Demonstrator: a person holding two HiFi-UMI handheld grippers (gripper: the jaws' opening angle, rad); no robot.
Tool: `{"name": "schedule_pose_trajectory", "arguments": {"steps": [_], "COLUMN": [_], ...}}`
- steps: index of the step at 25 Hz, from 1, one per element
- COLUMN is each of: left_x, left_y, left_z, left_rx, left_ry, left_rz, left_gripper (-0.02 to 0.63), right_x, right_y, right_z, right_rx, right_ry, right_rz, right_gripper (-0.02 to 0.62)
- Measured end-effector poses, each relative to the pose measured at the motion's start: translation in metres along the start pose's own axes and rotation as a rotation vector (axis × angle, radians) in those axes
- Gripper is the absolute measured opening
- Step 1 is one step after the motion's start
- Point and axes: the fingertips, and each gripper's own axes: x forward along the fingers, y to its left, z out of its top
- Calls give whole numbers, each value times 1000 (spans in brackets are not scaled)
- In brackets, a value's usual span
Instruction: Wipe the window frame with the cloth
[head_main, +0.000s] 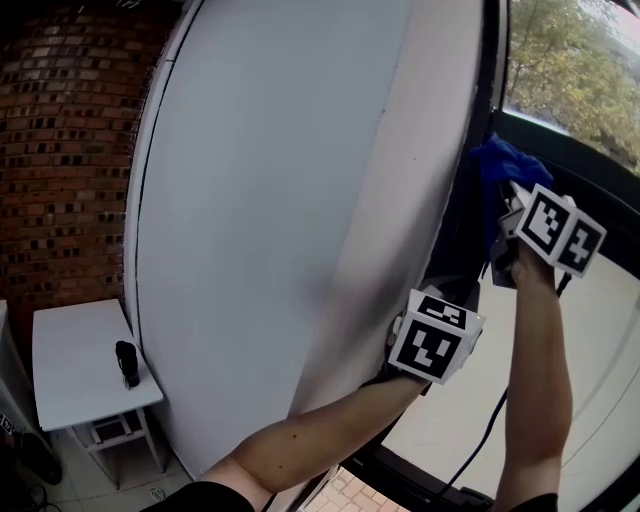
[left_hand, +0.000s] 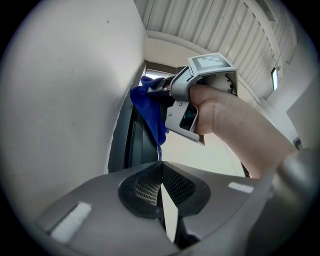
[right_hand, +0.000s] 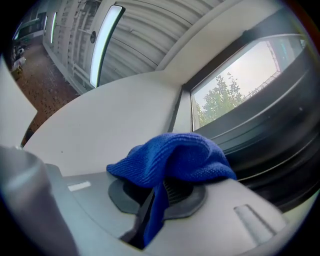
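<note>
The soft blue cloth (right_hand: 175, 160) is pinched tight in the jaws of the right gripper (right_hand: 159, 192). It bunches over the jaw tips, and one end hangs down between them. The dark window frame (right_hand: 270, 150) is just beside the cloth, at 3 o'clock. The left gripper (left_hand: 161, 186) has its jaws pressed together, holding nothing.

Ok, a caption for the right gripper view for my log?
Right gripper, jaws shut on a bunched blue cloth, raised beside the dark window frame, trees outside.
</note>
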Motion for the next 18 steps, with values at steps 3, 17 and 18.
{"name": "schedule_pose_trajectory", "arguments": {"steps": [3, 17, 18], "left_x": [-7, 13, 14], "left_y": [-6, -15, -18], "left_z": [1, -8, -10], "left_rx": [-2, 41, 39], "left_ry": [-7, -7, -5], "left_rz": [-2, 5, 1], "left_gripper": [-9, -9, -9], "right_x": [-2, -11, -16], "right_y": [2, -23, -27], "right_z": [10, 18, 20], "right_rx": [-5, -52, -55], "right_ry": [-4, -29, -29], "right_rz": [-22, -44, -48], "right_gripper": [54, 51, 51]}}
